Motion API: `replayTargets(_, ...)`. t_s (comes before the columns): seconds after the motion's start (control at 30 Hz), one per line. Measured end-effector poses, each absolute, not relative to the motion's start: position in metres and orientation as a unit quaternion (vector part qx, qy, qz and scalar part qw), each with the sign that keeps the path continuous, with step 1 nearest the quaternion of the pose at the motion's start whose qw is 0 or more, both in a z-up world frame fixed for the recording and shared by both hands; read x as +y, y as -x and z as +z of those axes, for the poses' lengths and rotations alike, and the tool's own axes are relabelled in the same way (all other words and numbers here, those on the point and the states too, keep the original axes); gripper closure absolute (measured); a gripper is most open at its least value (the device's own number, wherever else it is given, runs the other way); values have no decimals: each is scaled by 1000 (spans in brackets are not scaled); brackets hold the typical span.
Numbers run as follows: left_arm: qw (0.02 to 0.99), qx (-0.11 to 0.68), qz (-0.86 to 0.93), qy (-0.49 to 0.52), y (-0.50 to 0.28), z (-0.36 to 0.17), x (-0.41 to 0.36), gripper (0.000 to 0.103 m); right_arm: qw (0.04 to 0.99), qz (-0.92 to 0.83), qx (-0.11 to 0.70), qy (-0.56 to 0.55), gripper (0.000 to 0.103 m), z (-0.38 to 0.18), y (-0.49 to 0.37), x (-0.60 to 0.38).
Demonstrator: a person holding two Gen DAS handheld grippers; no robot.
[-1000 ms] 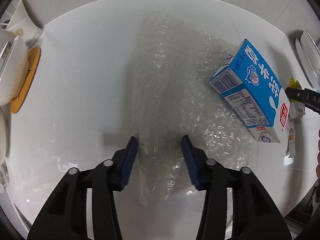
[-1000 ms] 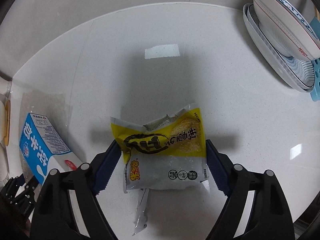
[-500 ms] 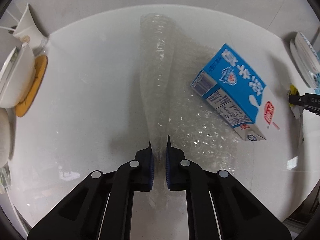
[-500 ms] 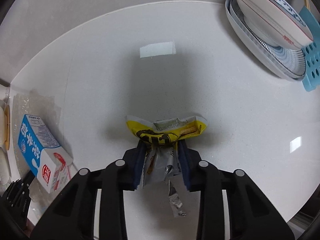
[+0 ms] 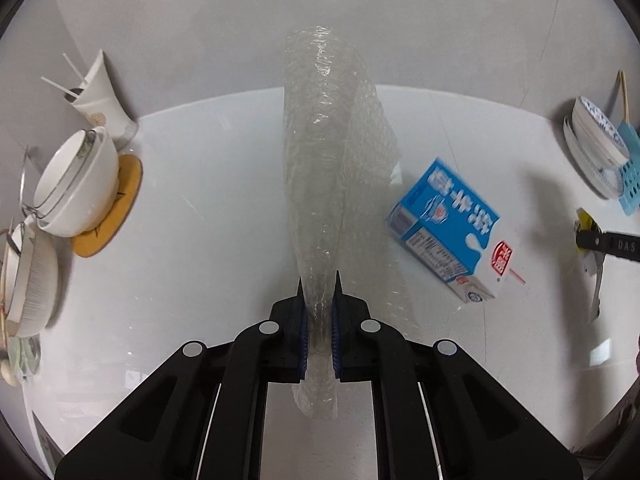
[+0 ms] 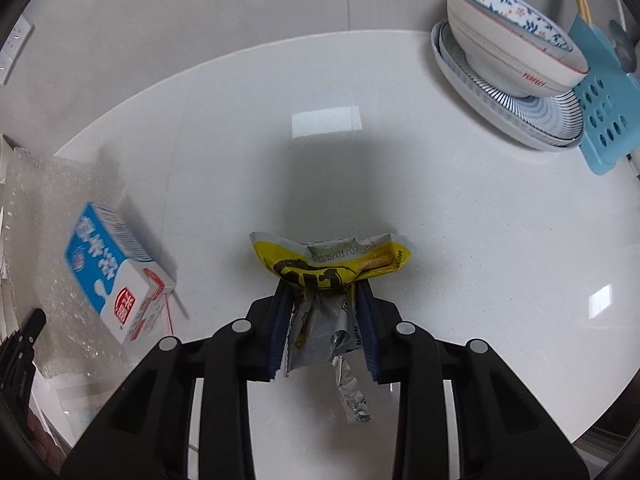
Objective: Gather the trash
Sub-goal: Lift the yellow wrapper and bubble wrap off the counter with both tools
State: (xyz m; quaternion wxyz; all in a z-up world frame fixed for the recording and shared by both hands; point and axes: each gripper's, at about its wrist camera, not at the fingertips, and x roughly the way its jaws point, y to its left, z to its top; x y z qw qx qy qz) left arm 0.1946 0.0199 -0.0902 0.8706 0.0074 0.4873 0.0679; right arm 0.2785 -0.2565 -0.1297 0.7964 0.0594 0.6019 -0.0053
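Left hand-held gripper [image 5: 318, 300]: jaws nearly together, clamped on a bubble wrap sheet [image 5: 328, 168]. Sheet is gathered into a long fold, long axis running straight away from the camera, far end standing above the white tabletop [image 5: 200, 240]. A second ago it lay flat between wide-apart jaws; since then the jaws have closed on it and it has come up off the surface. Its lower edge is hidden behind the fingers.

Milk carton [image 5: 452, 228], blue and white, lies on its side just right of the wrap, gable end toward the camera, long axis diagonal. It has slid off the wrap onto bare tabletop; print is motion-blurred.

Right hand-held gripper [image 6: 324, 300]: jaws partly closed, pinching a yellow snack wrapper [image 6: 332, 268]. Wrapper is crumpled, its yellow end fanning crosswise beyond the fingertips, a torn silver strip dangling beneath. Earlier it lay flat between open jaws. Stacked bowl and plates [image 6: 516, 60] sit at far right, partly cut off.
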Motion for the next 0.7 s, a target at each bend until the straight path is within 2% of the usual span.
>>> replayTargets(0.4,899,434,43,31,-175,-37,36,95,834,10,549,-56,74,-57,-251,-269)
replayTargets(0.7,906,419,7,59,-142,-3,28,95,851,19,521,-59,73,-30,-205,-261)
